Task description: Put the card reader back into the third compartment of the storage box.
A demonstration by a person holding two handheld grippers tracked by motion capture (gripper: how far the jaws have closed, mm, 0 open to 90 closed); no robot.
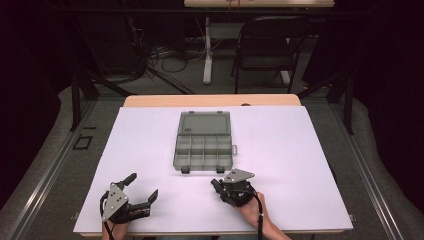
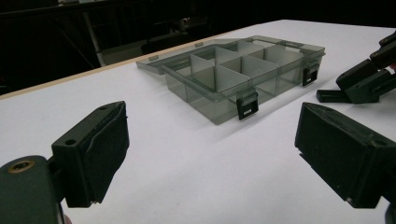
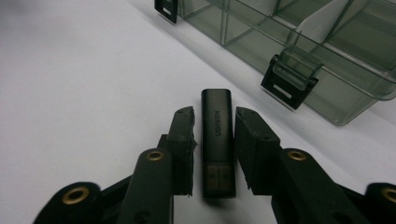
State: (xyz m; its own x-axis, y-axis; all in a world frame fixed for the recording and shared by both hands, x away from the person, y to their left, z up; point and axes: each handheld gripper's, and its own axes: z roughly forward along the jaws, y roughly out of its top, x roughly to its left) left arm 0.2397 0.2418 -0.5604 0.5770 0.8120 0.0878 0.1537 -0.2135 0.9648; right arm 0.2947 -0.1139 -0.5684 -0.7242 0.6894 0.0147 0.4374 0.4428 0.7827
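Right tongs (image 3: 212,140) set low over the white worktop (image 3: 84,93), their two black jaws drawn in close on either side of a small dark adapter stick (image 3: 217,140) lettered "UGREEN". The stick lies flat on the worktop between the pads; a thin sliver of light shows on each side in the right gripper view, so a firm pinch cannot be confirmed, though the jaws stand nearly as close as the stick allows. Its long axis runs parallel to the jaws, straight away from the camera, with the rounded dark end pointing toward the organiser box (image 3: 299,51) and the paler, metallic end nearest the tongs' body. The far end stops just short of the box's front wall, between its two black latches (image 3: 289,84).

In the high view the box (image 1: 204,151) sits mid-worktop with its lid (image 1: 205,123) swung open and flat behind it, the divided compartments facing up; the right tongs (image 1: 220,186) lie just in front of its near right corner, held by a hand (image 1: 255,212). The stick is too small to make out there.

Left tongs (image 1: 142,187) rest at the near left of the worktop (image 1: 300,165), well apart from the box, jaws spread wide with nothing between them. The left gripper view shows this gap over bare worktop (image 2: 196,158), the box (image 2: 233,74) at an angle beyond, and the right tongs (image 2: 336,95) at the right edge.
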